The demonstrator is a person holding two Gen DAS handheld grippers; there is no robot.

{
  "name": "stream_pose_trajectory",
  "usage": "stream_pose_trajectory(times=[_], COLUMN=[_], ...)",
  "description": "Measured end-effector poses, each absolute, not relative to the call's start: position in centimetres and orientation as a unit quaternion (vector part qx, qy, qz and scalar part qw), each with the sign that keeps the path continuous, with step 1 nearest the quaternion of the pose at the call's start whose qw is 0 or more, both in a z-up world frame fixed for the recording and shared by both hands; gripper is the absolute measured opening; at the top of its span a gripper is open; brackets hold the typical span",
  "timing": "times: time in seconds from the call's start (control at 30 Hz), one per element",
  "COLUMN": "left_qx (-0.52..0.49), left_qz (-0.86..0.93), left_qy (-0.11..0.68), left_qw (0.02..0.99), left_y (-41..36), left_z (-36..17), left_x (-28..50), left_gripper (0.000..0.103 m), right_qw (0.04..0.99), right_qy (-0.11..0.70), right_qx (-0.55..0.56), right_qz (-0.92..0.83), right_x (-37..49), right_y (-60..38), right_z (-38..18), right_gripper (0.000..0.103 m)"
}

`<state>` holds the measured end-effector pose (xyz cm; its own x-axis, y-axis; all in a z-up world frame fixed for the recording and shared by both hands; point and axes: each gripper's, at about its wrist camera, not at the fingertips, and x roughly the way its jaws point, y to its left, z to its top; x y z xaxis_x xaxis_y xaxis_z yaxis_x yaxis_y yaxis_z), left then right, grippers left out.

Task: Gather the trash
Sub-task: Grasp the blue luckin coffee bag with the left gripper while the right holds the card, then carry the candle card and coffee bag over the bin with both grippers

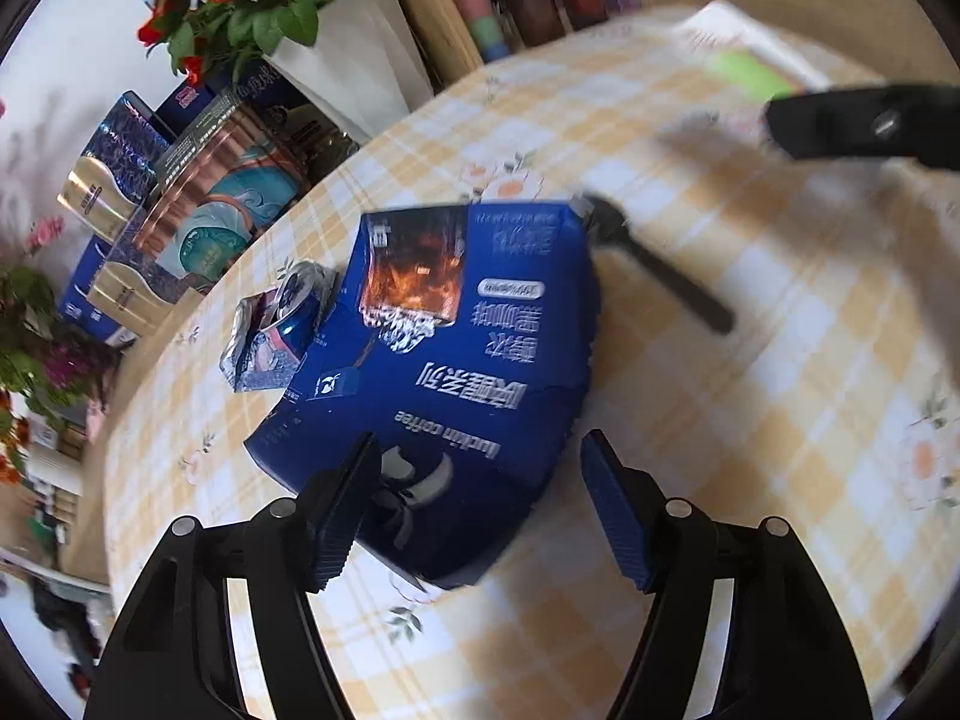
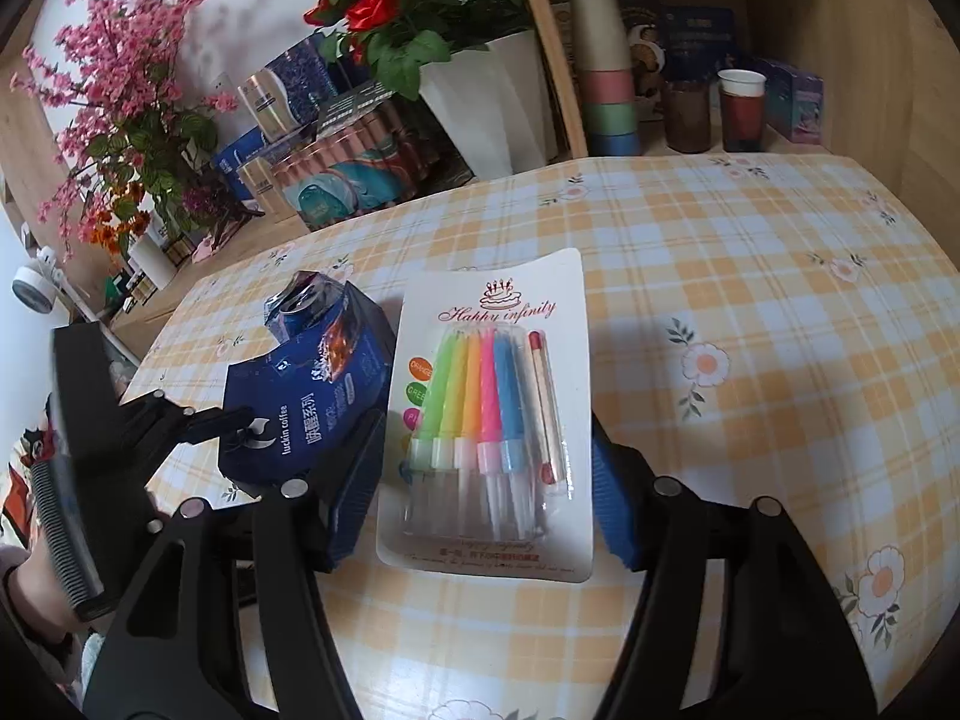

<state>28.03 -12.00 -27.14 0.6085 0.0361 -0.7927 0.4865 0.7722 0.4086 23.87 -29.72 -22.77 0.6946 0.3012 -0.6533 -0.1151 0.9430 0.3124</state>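
Observation:
A crumpled blue Luckin coffee box (image 1: 456, 360) lies on the checked tablecloth (image 1: 750, 420). A crushed drink can (image 1: 276, 330) lies against its far left side. A black plastic spoon (image 1: 654, 264) lies at its right. My left gripper (image 1: 480, 510) is open, its fingers either side of the box's near end. In the right wrist view my right gripper (image 2: 486, 492) is open around a card pack of coloured candles (image 2: 492, 420). The box (image 2: 312, 402) and the can (image 2: 300, 306) lie left of it, with the left gripper (image 2: 240, 420) at the box.
Gift boxes (image 2: 336, 180), a white pot of red roses (image 2: 498, 90), pink flowers (image 2: 120, 90) and stacked cups (image 2: 606, 78) stand on the wooden shelf behind the table. The table's left edge is close to the box.

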Motion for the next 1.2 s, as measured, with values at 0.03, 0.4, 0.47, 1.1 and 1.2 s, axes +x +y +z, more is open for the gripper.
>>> stream_pose_trajectory(times=[0.03, 0.4, 0.47, 1.1, 1.2], left_qx=[0.314, 0.348, 0.298, -0.043, -0.087], left_qz=[-0.134, -0.148, -0.160, -0.122, -0.100], left_qy=[0.417, 0.382, 0.389, 0.394, 0.395], left_qw=[0.843, 0.843, 0.857, 0.910, 0.909], left_y=[-12.0, -12.6, -11.4, 4.8, 7.8], left_z=[-27.2, -26.8, -25.4, -14.6, -15.0], left_x=[28.1, 27.0, 26.9, 22.0, 21.0], left_gripper=[0.069, 0.022, 0.019, 0.009, 0.009], right_qw=[0.912, 0.913, 0.914, 0.919, 0.919], right_qy=[0.374, 0.368, 0.366, 0.341, 0.340], right_qx=[0.128, 0.139, 0.138, 0.139, 0.134], right_qz=[0.113, 0.110, 0.111, 0.141, 0.145], right_x=[23.7, 22.7, 22.4, 18.5, 18.1], right_y=[-30.0, -30.5, -30.5, -28.0, -27.4], right_z=[-22.9, -22.6, -22.4, -18.2, -17.8], right_gripper=[0.063, 0.063, 0.063, 0.063, 0.063])
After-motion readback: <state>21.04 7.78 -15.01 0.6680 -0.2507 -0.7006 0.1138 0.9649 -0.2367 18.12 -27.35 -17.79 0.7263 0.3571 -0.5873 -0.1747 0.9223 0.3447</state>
